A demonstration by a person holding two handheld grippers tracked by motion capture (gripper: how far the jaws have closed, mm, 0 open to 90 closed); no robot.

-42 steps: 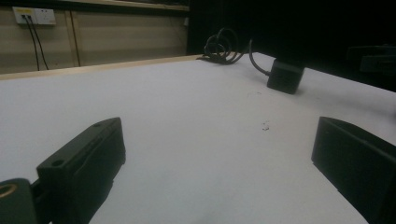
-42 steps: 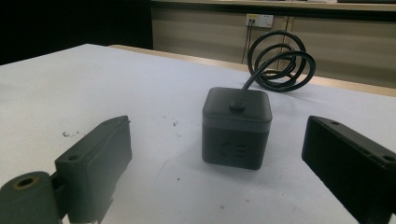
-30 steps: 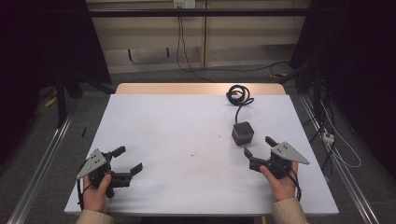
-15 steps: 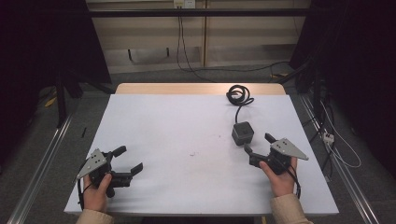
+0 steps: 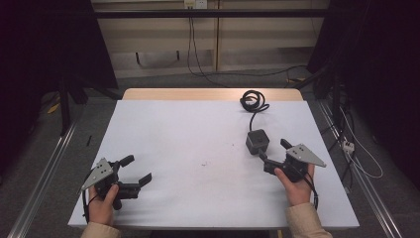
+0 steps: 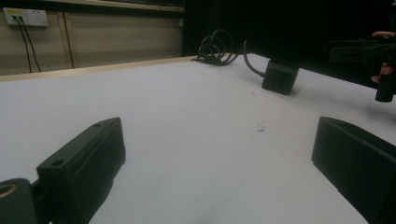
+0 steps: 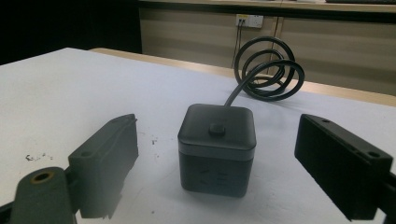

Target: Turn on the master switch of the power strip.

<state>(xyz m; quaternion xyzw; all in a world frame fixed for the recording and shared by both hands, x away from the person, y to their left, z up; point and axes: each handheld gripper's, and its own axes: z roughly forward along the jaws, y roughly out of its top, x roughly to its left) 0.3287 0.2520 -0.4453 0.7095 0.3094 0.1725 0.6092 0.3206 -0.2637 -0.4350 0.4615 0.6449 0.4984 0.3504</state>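
White table carries, from left, the left gripper, jaws apart over bare surface, then one black cube with one coiled cable, just ahead of the right gripper, jaws apart. Right gripper view reveals the cube's top button.

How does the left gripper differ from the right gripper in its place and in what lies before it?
The left gripper rests near the white table's front left corner, facing bare surface; the right gripper sits at the right, its fingers open towards the dark cube-shaped power block with its coiled black cable. Both are open, holding nothing.
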